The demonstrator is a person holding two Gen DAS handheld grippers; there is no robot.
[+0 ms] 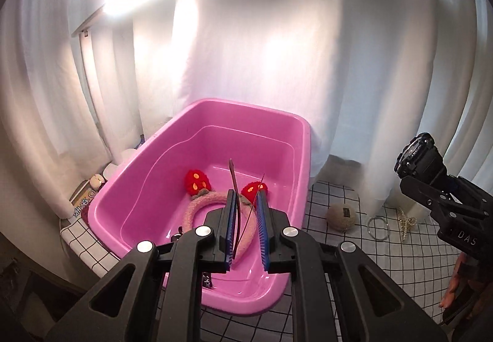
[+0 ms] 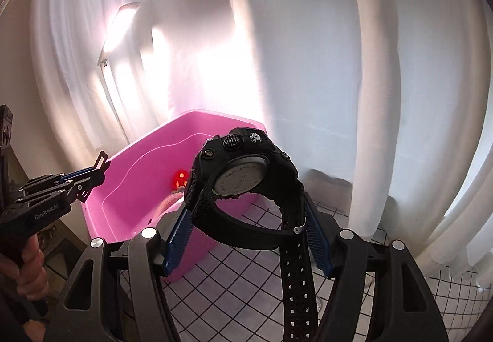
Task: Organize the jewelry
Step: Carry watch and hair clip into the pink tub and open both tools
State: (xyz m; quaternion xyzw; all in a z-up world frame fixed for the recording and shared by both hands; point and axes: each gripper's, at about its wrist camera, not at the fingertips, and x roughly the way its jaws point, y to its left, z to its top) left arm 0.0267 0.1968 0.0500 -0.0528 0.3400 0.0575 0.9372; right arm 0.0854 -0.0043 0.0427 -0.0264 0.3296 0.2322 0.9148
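At the left, the left tool (image 1: 246, 228) has its jaws drawn narrow on a thin dark red hair clip (image 1: 234, 188), whose long axis runs up and away from the pads, its tip pointing over the pink tub (image 1: 172, 138). The tub lies straight ahead of and below this tool, so the clip hangs above the tub's near end and the left hand is the nearer one to it. In the tub's bottom rests a fuzzy pink headband (image 1: 197, 206) with red strawberry ears.

Further right, the right tool (image 2: 246, 237) is spread fairly wide around a black sport watch (image 2: 243, 169), the pads pressing the looped strap from both sides, the case back facing the camera and the free strap end hanging down. From this tool the tub sits ahead and to the left, its right wall just beyond the watch; I judge a short carry leftward would bring the watch over the rim.

The tabletop (image 1: 385, 274) wears a white cloth with a black grid. On it, right of the tub, lie a round beige puff (image 1: 340, 215), a silver bangle (image 1: 378, 228) and a pearly claw clip (image 1: 406, 223). White curtains close the room behind.
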